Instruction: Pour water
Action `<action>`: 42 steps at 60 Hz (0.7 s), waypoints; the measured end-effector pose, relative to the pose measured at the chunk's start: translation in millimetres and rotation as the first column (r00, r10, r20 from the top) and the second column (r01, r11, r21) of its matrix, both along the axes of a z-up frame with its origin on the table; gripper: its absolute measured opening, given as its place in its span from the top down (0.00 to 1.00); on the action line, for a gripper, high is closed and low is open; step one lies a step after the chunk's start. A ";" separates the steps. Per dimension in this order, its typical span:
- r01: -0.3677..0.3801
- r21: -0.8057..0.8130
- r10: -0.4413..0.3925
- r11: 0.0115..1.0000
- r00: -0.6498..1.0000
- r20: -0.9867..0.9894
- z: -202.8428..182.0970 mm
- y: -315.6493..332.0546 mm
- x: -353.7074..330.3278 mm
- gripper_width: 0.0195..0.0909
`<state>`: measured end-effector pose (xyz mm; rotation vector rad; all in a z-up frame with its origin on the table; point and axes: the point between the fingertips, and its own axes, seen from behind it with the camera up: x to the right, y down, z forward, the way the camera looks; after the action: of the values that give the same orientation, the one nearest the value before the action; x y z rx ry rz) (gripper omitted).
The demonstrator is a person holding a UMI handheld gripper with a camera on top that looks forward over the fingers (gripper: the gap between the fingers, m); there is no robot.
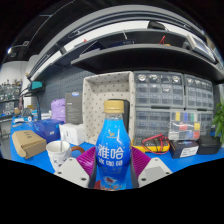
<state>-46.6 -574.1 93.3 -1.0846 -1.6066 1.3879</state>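
Blue-labelled bottle [115, 150] with a tan cap stands upright at the bottom centre of the gripper view, between the two fingers of the gripper [113, 172]. Purple pads [141, 163] flank the label at both sides and appear pressed to it, so the jaws are judged closed on the bottle. White cup [59, 153] sits on the blue table [25, 165] at lower left, near the bottle. Recommendation: keep the grip firm, bring the neck over the cup, then tilt slowly. Whether the cap is loosened cannot be told.

Bottle [114, 150]: clear plastic, glossy blue label, smooth tan cap. Cup [59, 151]: white, matt, paper-like. Table [12, 153]: smooth blue.
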 end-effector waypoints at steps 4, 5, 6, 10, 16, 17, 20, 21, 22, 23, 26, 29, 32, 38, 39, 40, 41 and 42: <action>0.016 0.004 -0.016 1.000 0.999 0.040 -8.1 2.9 2.4 0.33; 0.020 0.005 -0.020 1.000 0.998 0.053 -10.3 4.0 4.0 0.27; 0.023 0.003 -0.023 1.000 0.998 0.061 -11.8 4.6 5.7 0.21; 0.027 -0.005 -0.027 1.000 0.997 0.067 -10.3 8.3 15.0 0.04; 0.068 -0.005 -0.067 0.998 0.994 0.088 -12.0 24.0 33.3 0.06; 0.074 -0.004 -0.073 0.997 0.993 0.092 -12.0 26.6 37.2 0.06; 0.092 -0.006 -0.090 0.996 0.990 0.107 -12.5 34.9 49.3 0.06; 0.097 -0.008 -0.095 0.995 0.989 0.111 -12.0 38.0 54.2 0.07; 0.101 -0.010 -0.099 0.995 0.988 0.115 -11.4 40.5 57.8 0.07; 0.107 -0.013 -0.105 0.994 0.988 0.116 -10.9 43.0 61.9 0.07; 0.124 -0.015 -0.121 0.992 0.986 0.115 -7.1 52.6 73.0 0.07; 0.146 -0.014 -0.143 0.989 0.983 0.117 -3.2 64.2 82.9 0.07; 0.167 -0.016 -0.164 0.986 0.979 0.119 1.7 75.8 91.9 0.07; 0.199 -0.023 -0.195 0.980 0.972 0.129 8.9 99.4 105.7 0.07; 0.207 -0.024 -0.202 0.978 0.971 0.130 10.3 103.8 107.6 0.07; 0.214 -0.023 -0.210 0.977 0.969 0.129 12.0 108.1 109.5 0.07; 0.220 -0.021 -0.216 0.975 0.968 0.127 13.2 112.5 111.8 0.07; 0.226 -0.019 -0.222 0.974 0.967 0.125 14.9 116.7 113.4 0.07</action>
<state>66.8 -457.4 108.1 -1.3494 -1.4966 1.2226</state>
